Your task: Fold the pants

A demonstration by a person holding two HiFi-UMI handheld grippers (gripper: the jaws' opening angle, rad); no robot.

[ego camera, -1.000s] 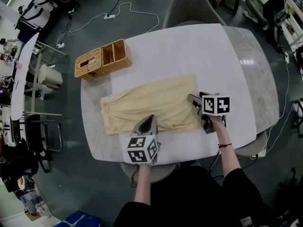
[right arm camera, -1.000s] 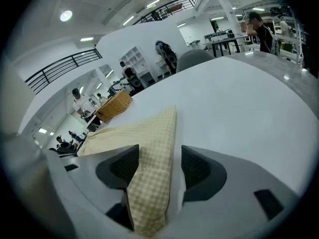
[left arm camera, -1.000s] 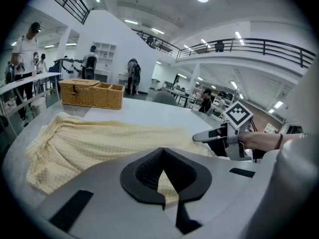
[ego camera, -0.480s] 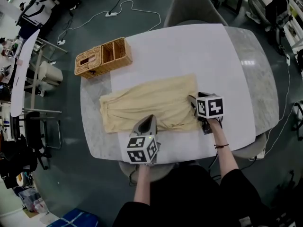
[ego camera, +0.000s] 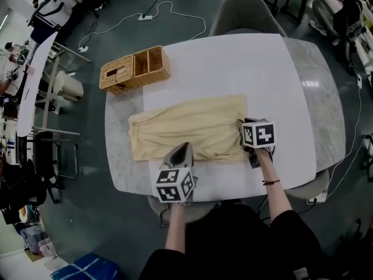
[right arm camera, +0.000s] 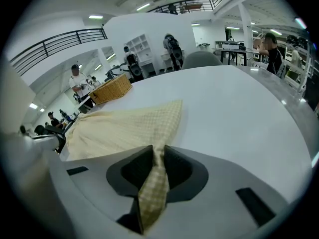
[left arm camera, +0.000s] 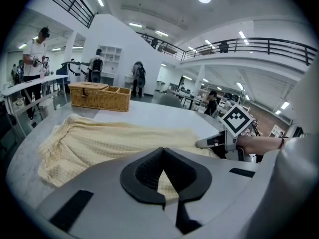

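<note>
yellow checked cloth runs straight up through the right gripper (right arm camera: pixel 158 151): the jaws have just been closing and now pinch a narrow bunched strip of the pants (ego camera: pixel 186 130), with the fabric fanning out flat beyond the tips. judged reason: a firm hold on this corner so it can be lifted and carried across for the fold.

left gripper (left arm camera: pixel 160 171): jaws drawn almost together, with a small wedge of the same cloth in the gap. reads as a pinch on the near hem, though how firm it is i cannot say. likely the matching second hold, so both near corners travel together.

pants lie flat and spread on the counter (ego camera: pixel 233 63), long axis from 9 to 3 o'clock in the head view. the right gripper is at the 4 o'clock corner of the garment, the left at about 6 o'clock on its near edge.

wicker basket (ego camera: pixel 135 70) stands at 10 o'clock, well apart from the cloth and not in the fold path. the far half of the counter is bare, so there is room to lay the cloth over. no fold made yet.
</note>
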